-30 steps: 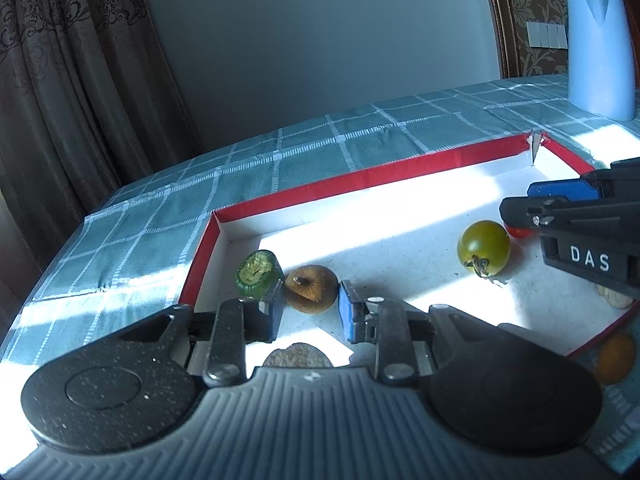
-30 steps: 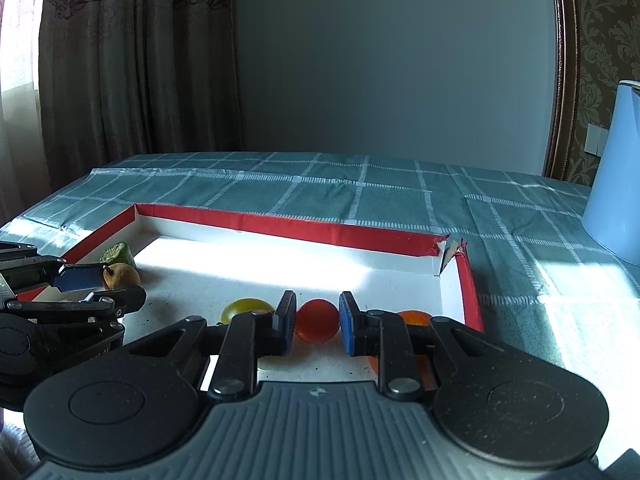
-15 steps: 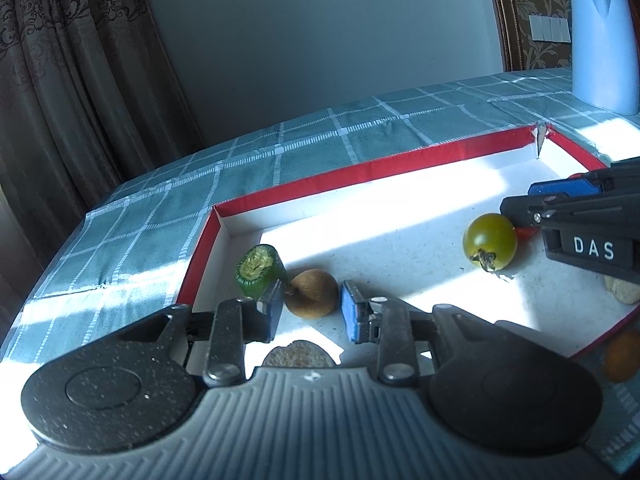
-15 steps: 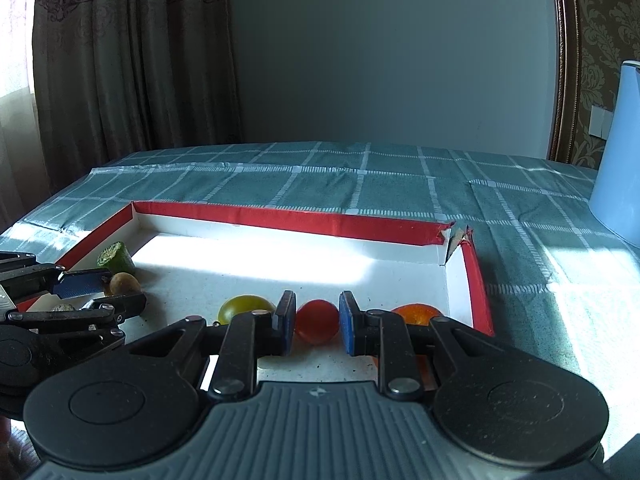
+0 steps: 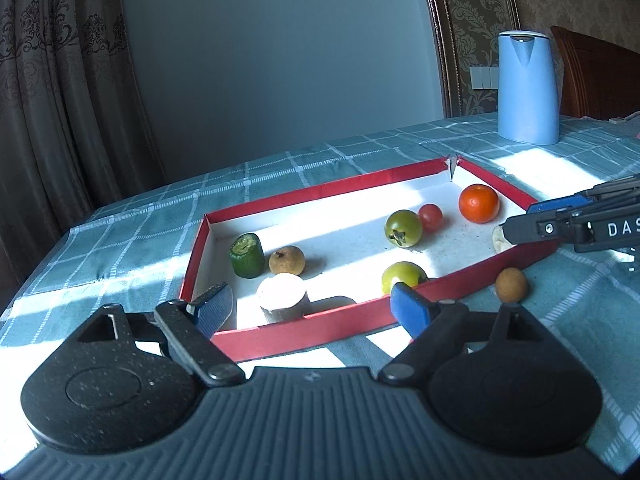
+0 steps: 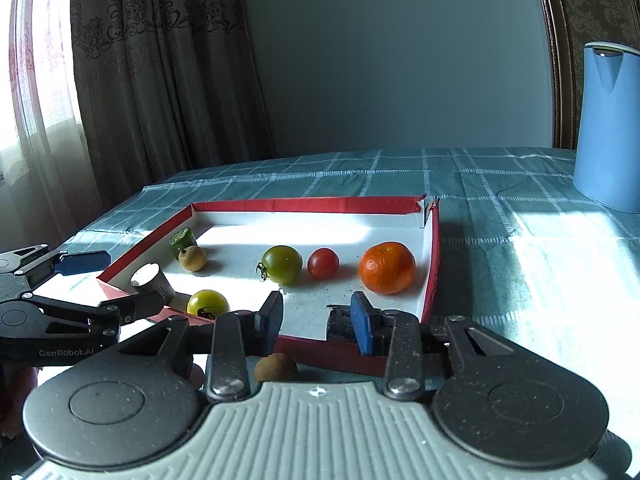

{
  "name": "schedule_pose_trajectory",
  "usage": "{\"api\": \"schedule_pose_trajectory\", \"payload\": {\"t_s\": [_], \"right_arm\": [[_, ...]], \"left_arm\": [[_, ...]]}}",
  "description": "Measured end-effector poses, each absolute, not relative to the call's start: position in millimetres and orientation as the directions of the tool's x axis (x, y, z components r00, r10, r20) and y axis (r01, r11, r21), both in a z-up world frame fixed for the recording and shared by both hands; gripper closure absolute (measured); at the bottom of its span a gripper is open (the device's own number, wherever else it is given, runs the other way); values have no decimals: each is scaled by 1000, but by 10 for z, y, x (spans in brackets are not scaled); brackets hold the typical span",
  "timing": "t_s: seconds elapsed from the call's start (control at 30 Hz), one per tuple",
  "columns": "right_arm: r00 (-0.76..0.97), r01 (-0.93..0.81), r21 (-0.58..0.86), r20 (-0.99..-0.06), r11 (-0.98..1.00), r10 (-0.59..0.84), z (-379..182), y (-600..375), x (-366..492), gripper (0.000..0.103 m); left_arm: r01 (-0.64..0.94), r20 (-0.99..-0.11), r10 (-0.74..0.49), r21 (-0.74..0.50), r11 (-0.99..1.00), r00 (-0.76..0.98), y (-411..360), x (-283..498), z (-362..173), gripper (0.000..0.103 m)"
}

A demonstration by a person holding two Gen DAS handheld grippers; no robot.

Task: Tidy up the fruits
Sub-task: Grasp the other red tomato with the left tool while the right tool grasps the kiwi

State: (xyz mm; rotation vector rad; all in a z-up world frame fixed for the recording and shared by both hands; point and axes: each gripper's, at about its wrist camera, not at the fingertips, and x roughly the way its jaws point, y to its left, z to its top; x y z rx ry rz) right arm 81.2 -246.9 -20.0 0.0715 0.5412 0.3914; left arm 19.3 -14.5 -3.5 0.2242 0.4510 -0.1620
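Release: left gripper (image 5: 310, 304) let the brown longan (image 5: 286, 259) go by the red tray's (image 5: 304, 322) left edge, jaws opening wide and empty; right gripper (image 6: 316, 316) freed the red cherry tomato (image 6: 323, 263), jaws opening, still narrow, empty.

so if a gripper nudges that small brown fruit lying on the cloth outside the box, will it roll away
Probably, a little. The small brown fruit looks round with no flat side, so it may roll. The checked tablecloth is soft and might slow it. The red box wall stands close by and would likely stop it on that side. It looks light, so push gently.
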Motion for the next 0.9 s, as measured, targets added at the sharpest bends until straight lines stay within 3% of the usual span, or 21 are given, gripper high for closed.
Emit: {"api": "schedule_pose_trajectory", "payload": {"t_s": [0.07, 0.23, 0.4, 0.67, 0.73, 0.83, 0.9], "right_arm": [[782, -362, 184, -473, 914, 406, -210, -2502, 709, 57], [793, -416, 160, -419, 895, 443, -189, -2470, 472, 56], [749, -459, 111, -485, 881, 451, -281, -2308, 501, 56], [682, -423, 184, -580, 887, 445, -410, -2237, 751, 57], [679, -419, 180, -588, 890, 439, -425, -2204, 777, 63], [681, -416, 169, -594, 894, 429, -437, -2179, 785, 76], [683, -412, 176, -589, 894, 431, -435, -2198, 781, 77]], "left_arm": [[242, -465, -138, 173, 955, 875, -181, 137, -65, 17], [266, -469, -144, 204, 942, 871, -285, 80, -118, 14], [301, -493, -163, 215, 929, 854, -349, 114, -161, 10], [348, -520, -180, 246, 905, 835, -466, 139, -209, 12], [363, -529, -185, 254, 896, 828, -507, 148, -224, 19], [379, -540, -178, 287, 880, 823, -570, 138, -256, 40], [398, -550, -201, 265, 878, 811, -556, 136, -254, 49]]}}
